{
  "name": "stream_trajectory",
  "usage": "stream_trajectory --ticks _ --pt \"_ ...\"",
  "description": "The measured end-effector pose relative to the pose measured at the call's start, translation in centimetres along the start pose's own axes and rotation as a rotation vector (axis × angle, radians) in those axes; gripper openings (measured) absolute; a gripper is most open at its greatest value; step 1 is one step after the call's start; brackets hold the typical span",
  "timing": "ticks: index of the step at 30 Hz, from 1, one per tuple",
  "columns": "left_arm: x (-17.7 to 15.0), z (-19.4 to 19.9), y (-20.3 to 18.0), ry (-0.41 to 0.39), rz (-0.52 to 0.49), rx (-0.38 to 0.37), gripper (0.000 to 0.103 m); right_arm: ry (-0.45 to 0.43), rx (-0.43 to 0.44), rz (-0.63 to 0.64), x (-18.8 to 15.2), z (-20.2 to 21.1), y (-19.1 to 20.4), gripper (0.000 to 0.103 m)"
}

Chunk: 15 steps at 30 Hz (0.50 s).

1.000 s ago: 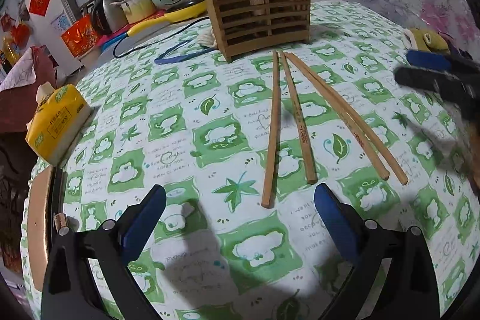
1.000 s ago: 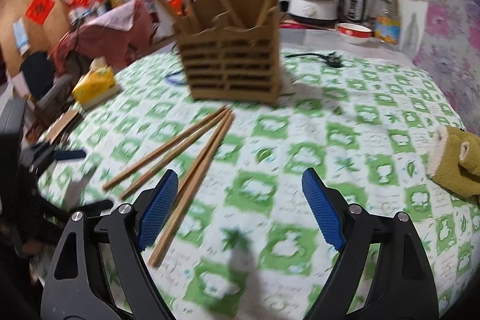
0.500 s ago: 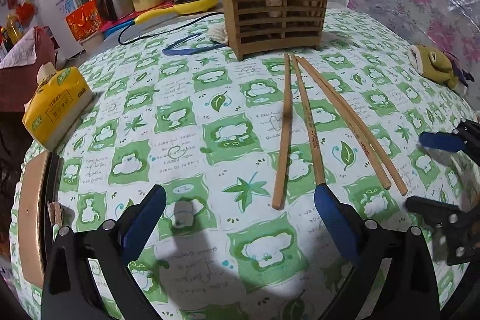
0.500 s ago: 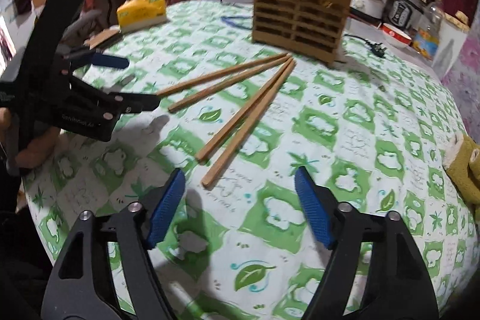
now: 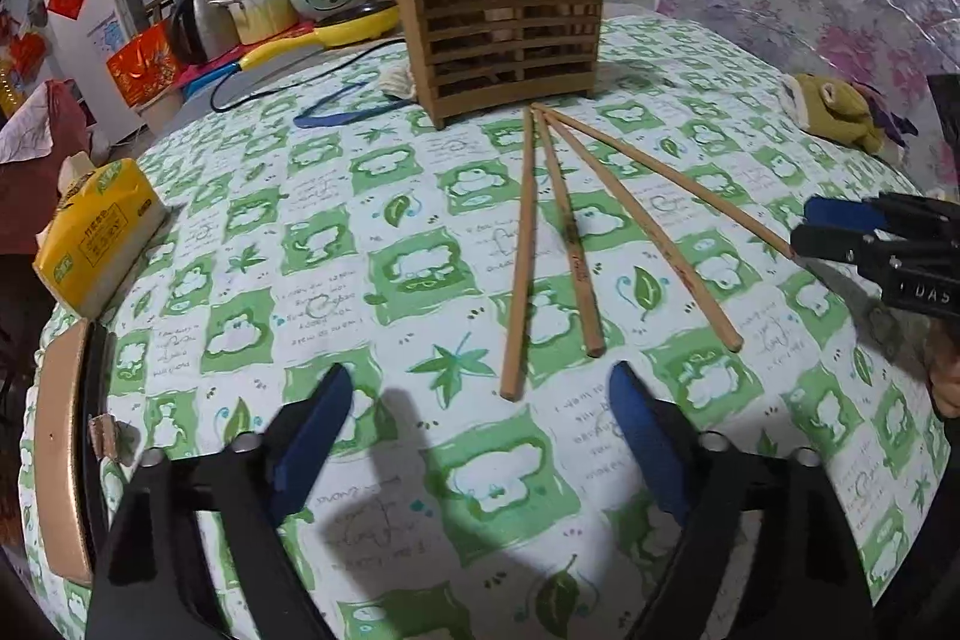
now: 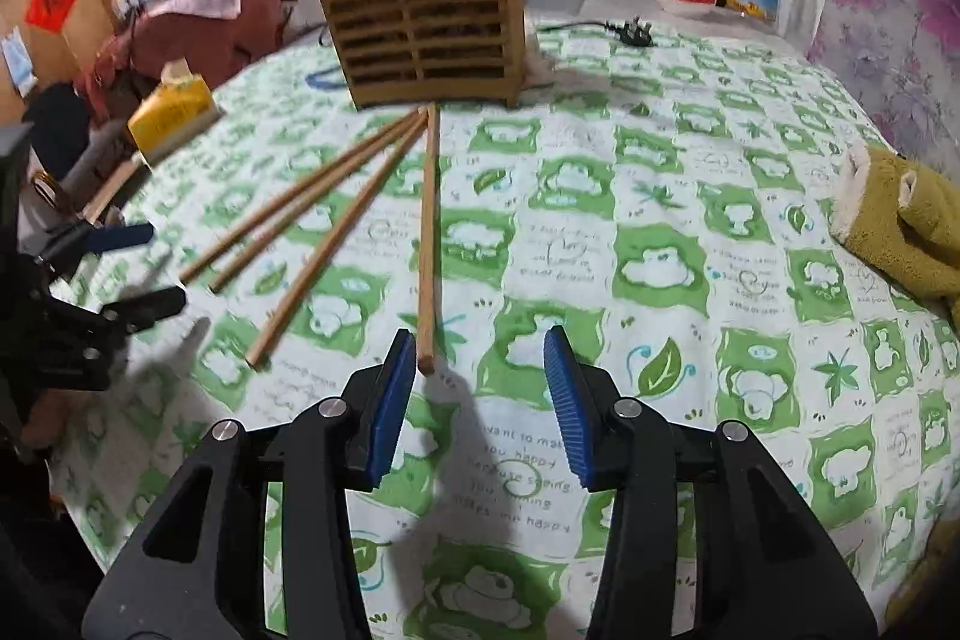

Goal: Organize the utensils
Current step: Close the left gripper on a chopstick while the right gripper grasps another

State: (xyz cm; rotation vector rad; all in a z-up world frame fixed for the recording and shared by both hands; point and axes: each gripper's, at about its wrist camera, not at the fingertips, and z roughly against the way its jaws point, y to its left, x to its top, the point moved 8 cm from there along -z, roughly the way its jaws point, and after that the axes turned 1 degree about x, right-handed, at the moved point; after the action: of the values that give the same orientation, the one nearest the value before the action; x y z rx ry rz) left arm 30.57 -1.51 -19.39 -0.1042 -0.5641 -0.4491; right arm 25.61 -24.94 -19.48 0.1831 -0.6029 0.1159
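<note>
Cluttered kitchen shelves with red paper decorations ring a round worktop (image 5: 240,280) under a green-and-white leaf-print cloth. We read printed English on the cloth, partly "you happy".

Going left to right in the left wrist view: a yellow tissue pack (image 5: 99,235) with printing too small to read; our left hand-held gripper (image 5: 480,418), jaws apart and holding nothing, though they have just narrowed a little; four long wooden chopsticks (image 5: 576,244) fanned flat on the cloth, far tips touching the slatted wooden utensil holder (image 5: 504,40), which already stands more chopsticks upright.

At far right our right hand-held gripper (image 6: 480,370), marked "DAS", has swung in since a second ago. Its jaws have just been closing, and the rightmost chopstick (image 6: 428,232) now has its near end between them, beside the left pad; no clamp yet.

We judge this the first pickup toward the holder.
</note>
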Motion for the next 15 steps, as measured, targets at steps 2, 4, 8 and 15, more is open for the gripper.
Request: stream_trajectory --ticks 2,4,8,15 --pt "-0.1 -0.4 -0.1 0.022 0.002 -0.016 0.066 -0.005 0.008 0.013 0.0 0.1 0.3 0.045" --pt "-0.2 -0.9 -0.2 0.043 0.007 -0.038 0.054 -0.006 0.008 0.017 0.0 0.1 0.5 0.045" --pt "-0.2 -1.0 -0.6 0.043 0.004 -0.062 0.049 -0.007 0.021 -0.001 0.1 0.1 0.5 0.045" --pt "0.0 -0.8 -1.4 0.033 -0.008 -0.102 0.009 -0.001 0.029 0.000 0.1 -0.1 0.3 0.045"
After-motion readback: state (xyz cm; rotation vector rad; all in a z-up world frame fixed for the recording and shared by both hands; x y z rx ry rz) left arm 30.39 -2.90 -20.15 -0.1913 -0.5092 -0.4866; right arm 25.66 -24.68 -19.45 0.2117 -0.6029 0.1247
